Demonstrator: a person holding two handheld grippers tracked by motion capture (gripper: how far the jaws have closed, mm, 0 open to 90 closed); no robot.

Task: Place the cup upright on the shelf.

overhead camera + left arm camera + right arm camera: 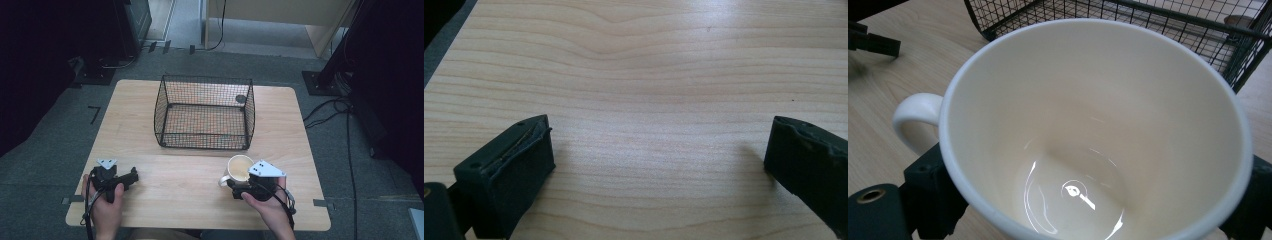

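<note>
A cream mug (pixel 239 168) stands near the table's front right, its handle pointing left. My right gripper (pixel 239 182) comes at it from the front, held by a hand. In the right gripper view the empty mug (pixel 1098 115) sits between the two black jaws, which press on its left and right sides. My left gripper (pixel 131 177) rests at the front left, pointing right, held by the other hand. Its jaws stand wide apart in the left gripper view, with my left gripper (pixel 659 145) over bare wood and nothing between the fingers.
A black wire basket (pixel 205 112), with nothing in it, stands at the middle back of the wooden table (pixel 150 100). A small dark round spot (pixel 241 99) lies by its far right corner. Cables run over the grey floor at the right.
</note>
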